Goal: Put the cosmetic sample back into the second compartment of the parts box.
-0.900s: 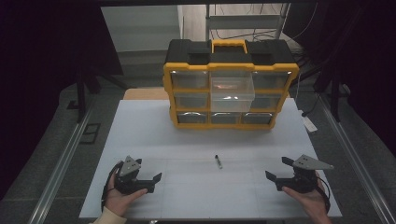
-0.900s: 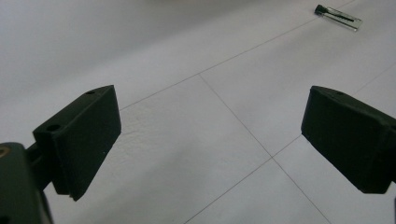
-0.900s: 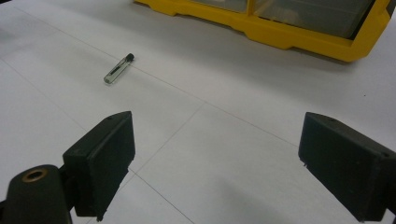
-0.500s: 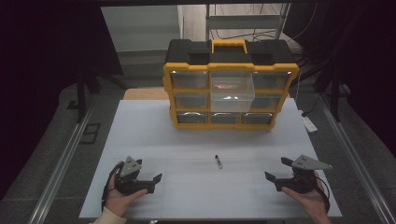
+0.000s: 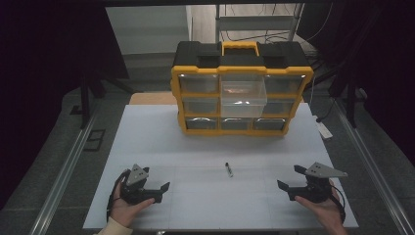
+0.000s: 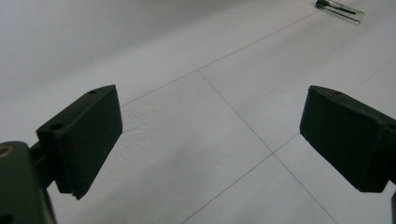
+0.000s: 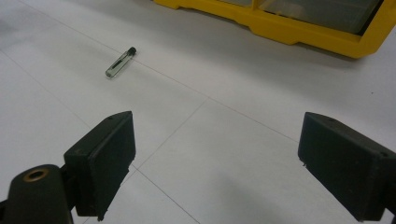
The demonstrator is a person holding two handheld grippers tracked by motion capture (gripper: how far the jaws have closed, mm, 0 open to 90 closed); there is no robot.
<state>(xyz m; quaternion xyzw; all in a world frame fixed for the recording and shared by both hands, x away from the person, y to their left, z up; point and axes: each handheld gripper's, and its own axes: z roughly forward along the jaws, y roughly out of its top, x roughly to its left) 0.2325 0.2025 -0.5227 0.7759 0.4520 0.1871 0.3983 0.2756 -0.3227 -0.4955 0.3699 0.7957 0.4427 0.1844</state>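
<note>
A small clear vial with a black cap lies flat on the white table, midway between both hands; the vial lies ahead and left in the right gripper view, and the vial lies at the top right of the left gripper view. My left gripper rests low at the table's front left, open, nothing between its jaws. My right gripper sits at the front right, also open and empty. A yellow and black drawer organiser stands at the back, its top middle clear drawer pulled out.
The organiser's yellow base lies ahead of the right gripper. A white power strip lies off the table's right edge. Metal rails run along both sides of the table.
</note>
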